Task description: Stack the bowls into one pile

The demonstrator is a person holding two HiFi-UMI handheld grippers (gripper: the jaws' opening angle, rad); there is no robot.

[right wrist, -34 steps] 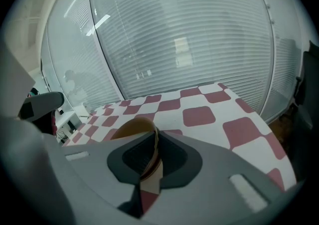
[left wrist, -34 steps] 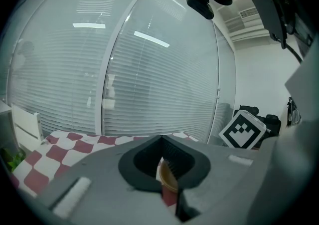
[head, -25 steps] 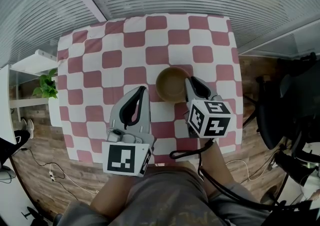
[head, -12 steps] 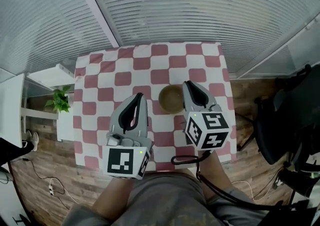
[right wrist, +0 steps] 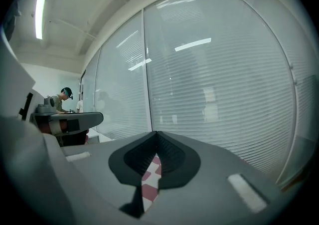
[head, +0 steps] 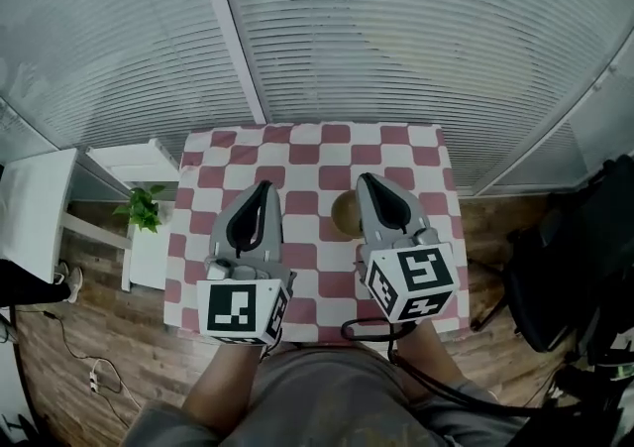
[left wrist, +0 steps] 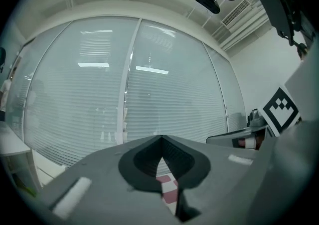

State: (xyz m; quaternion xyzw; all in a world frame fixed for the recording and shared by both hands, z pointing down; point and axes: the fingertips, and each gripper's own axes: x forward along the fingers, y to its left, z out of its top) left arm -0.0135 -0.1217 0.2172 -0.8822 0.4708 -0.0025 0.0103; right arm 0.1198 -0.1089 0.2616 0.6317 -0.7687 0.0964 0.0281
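A worktop [head: 297,153] covered in a red-and-white checked cloth stands against a wall of glass hung with pale horizontal slat blinds [head: 396,39], on a brown wood-plank floor [head: 109,336]. A small green potted plant [head: 144,207] sits on a low white shelf just off the worktop's left edge, and a black chair [head: 555,257] stands off to the right. The brown round bowl [head: 344,214] lies on the cloth right of centre, between the two claws as seen from the head view. It sits just beside the right claw [head: 365,179], whose grey body covers its right edge, and well apart from the left claw [head: 263,185]. The left claw's jaws are pressed together at their tips with nothing between them. The right claw's jaws have just been closing and now meet tip to tip, also empty. Only the head view shows the bowl, the floor and the plant. Each gripper view looks out level at the blinds and lit ceiling, with just a sliver of checked cloth showing through the slit below the joined tips. The left gripper view also catches a ceiling vent [left wrist: 239,12] and the right claw's black-and-white marker cube [left wrist: 279,112], while the right gripper view shows a person in a dark cap [right wrist: 62,100] far off at the left.
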